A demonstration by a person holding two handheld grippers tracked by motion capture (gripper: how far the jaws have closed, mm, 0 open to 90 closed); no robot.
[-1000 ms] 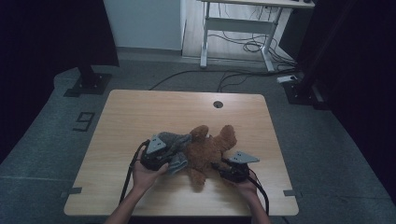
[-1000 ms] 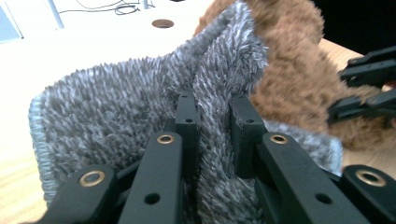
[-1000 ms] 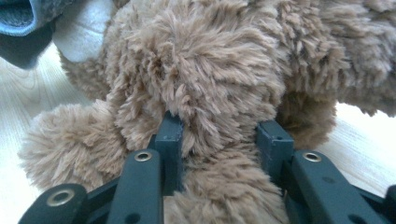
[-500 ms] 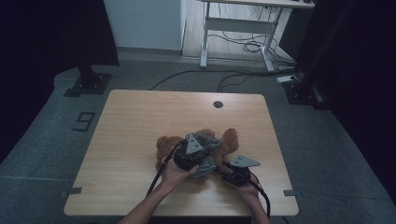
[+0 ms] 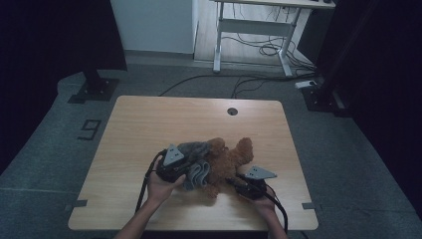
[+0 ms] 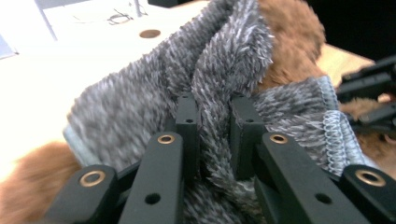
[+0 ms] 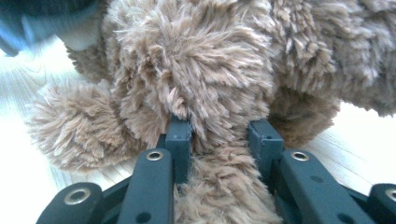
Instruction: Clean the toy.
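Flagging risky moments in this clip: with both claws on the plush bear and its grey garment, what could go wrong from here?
The left claw pinches only a fold of the grey garment; a pull might slip off or strain its stitched hem. The right claw clamps a furry limb of the plush bear, so opposing pulls could stress that seam. The bear could also drag toward the table edge.

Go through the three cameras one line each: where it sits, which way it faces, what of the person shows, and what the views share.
High view: above the person's side, facing forward and down on the light wooden table; forearms, left gripper, right gripper.
Left gripper view: along its jaws, clamped on the fuzzy grey cloth.
Right gripper view: along its jaws, gripping the shaggy brown plush toy.
Shared: toy and cloth.
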